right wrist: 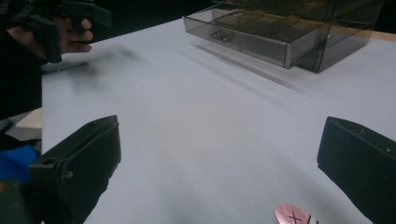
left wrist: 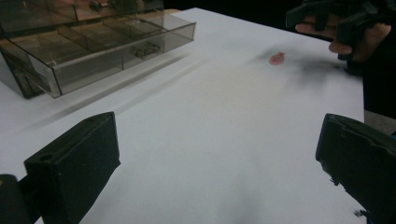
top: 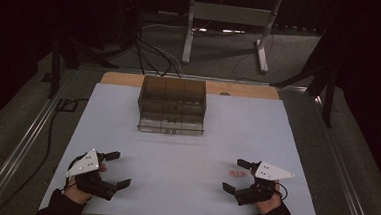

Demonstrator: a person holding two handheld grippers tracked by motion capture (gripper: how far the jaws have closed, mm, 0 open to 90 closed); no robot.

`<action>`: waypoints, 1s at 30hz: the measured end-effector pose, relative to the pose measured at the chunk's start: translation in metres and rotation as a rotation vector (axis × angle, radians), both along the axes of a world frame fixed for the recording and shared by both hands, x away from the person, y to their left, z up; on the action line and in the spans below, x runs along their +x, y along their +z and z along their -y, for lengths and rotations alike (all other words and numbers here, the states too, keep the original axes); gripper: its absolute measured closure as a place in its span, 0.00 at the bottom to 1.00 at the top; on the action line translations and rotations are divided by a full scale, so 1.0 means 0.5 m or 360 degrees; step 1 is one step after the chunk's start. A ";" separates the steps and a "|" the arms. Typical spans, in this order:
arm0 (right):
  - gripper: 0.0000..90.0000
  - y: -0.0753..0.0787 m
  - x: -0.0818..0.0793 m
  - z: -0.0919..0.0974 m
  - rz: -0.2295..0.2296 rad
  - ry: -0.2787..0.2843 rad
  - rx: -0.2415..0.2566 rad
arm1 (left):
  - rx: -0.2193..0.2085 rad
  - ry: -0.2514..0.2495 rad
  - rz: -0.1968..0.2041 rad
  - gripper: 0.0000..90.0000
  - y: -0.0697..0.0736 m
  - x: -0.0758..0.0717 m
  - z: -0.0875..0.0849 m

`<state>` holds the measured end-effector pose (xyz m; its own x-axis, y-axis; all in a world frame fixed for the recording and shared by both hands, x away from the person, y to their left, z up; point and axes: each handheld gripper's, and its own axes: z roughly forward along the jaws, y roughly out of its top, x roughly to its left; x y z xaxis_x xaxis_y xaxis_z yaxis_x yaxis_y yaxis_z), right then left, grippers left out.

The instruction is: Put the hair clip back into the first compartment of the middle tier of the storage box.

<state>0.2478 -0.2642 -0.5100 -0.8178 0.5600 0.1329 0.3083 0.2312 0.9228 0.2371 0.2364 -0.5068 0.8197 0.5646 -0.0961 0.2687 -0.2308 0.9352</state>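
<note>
- Nearest the high camera, two forearms in dark sleeves come in over the near edge of the white table top [top: 185, 152], each hand holding a two-jaw gripper.
- Left gripper [top: 116, 169] sits at the near left corner, angled inward; its jaws stand wide apart with nothing between them. Its own view confirms this: black jaws at either side, bare white surface in the gap.
- Right gripper [top: 236, 175] sits at the near right, mirroring the other; its jaws are also spread wide and hold nothing.
- Small pink disc [top: 237, 173] lies flat on the table between the right gripper's jaw tips as seen from above, touched by neither. In the right gripper view it shows at the bottom edge, pink with dark marks on it [right wrist: 293, 215], nearer the jaw on the right of that view. In the left gripper view it is a small pink spot [left wrist: 277, 58] just in front of the other hand.
- Smoky transparent drawer cabinet [top: 172, 104] stands at the far middle of the table, well apart from both grippers and the disc. One lower drawer [right wrist: 243, 37] is pulled out toward the person; it is split into compartments, and a small dark item rests behind its front wall, too blurred to name.
- Wooden board [top: 125, 78] edges out beyond the white surface behind the cabinet.
</note>
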 end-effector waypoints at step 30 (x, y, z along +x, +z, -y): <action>0.00 0.058 -0.013 -0.003 -0.0029 0.0123 0.0047 | 0.0032 -0.0068 -0.0083 0.01 -0.002 0.002 0.021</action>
<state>0.2415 -0.2627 -0.4813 -0.8558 0.4907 0.1638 0.3073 0.2275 0.9240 0.2379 0.2257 -0.5080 0.8372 0.5317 -0.1282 0.3063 -0.2618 0.9152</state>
